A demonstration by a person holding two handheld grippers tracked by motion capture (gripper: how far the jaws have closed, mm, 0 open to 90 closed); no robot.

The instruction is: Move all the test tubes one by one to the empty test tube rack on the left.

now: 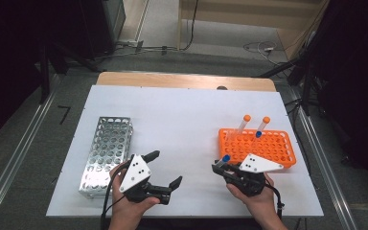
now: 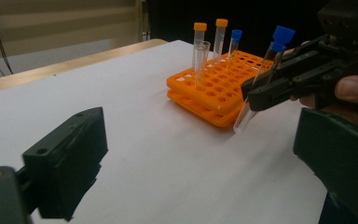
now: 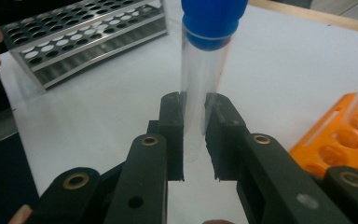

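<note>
Right gripper has its jaws pinched tight on a clear tube with a blue cap, holding it off the white table, just beside the near left corner of the orange rack. Three capped tubes and an uncapped one stand at the rack's far edge. Left gripper is spread wide with nothing between its jaws, out over the bare table, between the orange rack and the metal rack on the left.

Blue-capped tube top cut off; its bottom behind tongs.
</note>
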